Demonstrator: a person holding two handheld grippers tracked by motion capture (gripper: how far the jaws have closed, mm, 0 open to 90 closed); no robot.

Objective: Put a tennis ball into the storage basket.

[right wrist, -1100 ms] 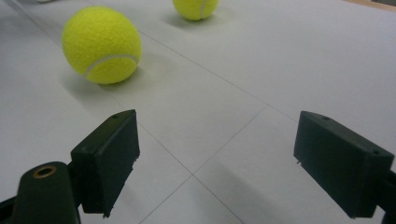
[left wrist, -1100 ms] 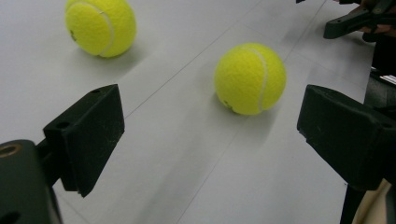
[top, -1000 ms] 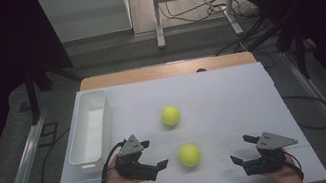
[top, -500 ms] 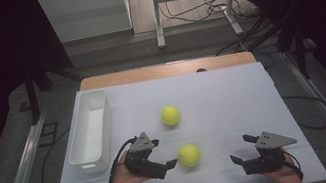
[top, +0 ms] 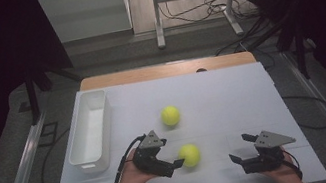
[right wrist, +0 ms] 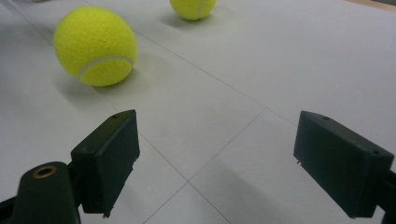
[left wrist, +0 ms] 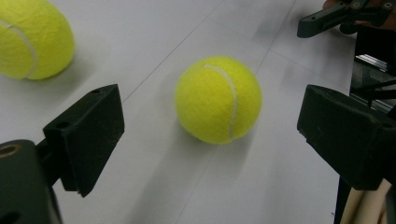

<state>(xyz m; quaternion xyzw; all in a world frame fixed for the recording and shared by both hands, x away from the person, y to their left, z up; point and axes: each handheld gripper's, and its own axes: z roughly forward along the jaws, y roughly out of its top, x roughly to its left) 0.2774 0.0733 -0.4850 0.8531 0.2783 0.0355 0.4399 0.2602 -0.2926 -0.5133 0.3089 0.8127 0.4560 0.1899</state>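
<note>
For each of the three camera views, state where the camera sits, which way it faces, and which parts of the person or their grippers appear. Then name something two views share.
High view: fixed above the person's side, looking forward and down on the white table; both hands with the left gripper and right gripper show.
Left gripper view: rides the left gripper, facing the nearer yellow felt tennis ball; its open jaws show.
Right gripper view: rides the right gripper, facing across the table; its open jaws show.
Shared: both gripper views show the nearer ball and the farther yellow felt tennis ball.

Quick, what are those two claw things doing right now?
Left gripper: open, holding nothing, aimed at the near tennis ball.
Right gripper: open, holding nothing.
</note>
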